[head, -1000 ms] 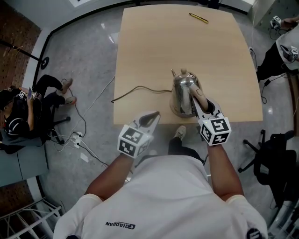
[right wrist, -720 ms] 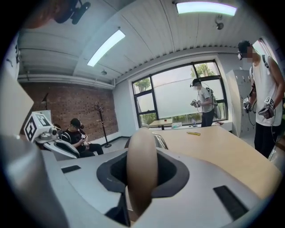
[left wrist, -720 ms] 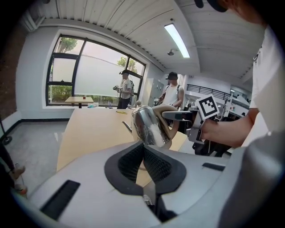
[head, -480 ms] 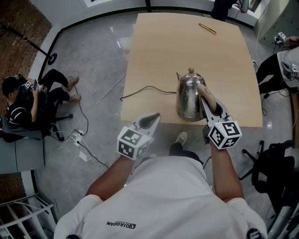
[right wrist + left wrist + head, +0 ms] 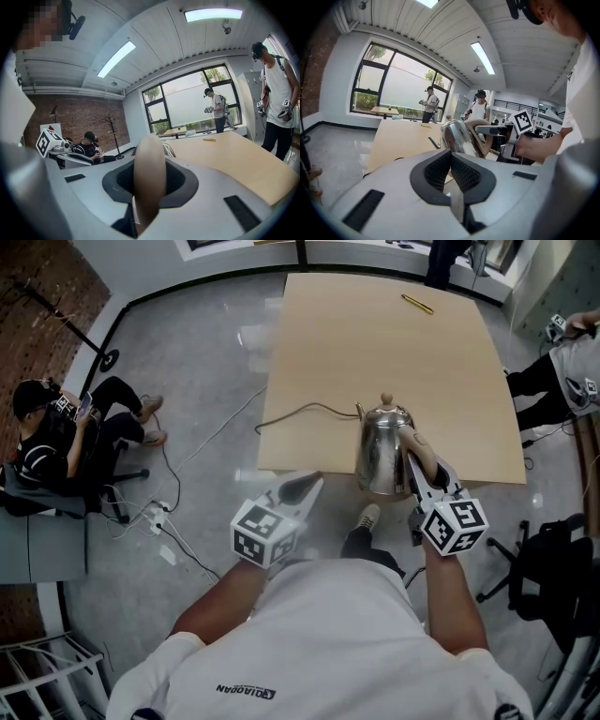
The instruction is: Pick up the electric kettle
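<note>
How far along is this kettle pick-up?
Done: the right gripper, jaws just closing, clamps the electric kettle by its handle. In hand: the kettle looks raised off the table, cord trailing. Left: little, perhaps lifting clear. The left gripper is shut, empty.

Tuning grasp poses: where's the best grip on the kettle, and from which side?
The handle, from the side opposite the spout. It arches slim off the back of the kettle, narrow enough for two jaws; the body is wide, round and polished. The right gripper comes in that way: its jaws have just been closing and clamp the handle.
</note>
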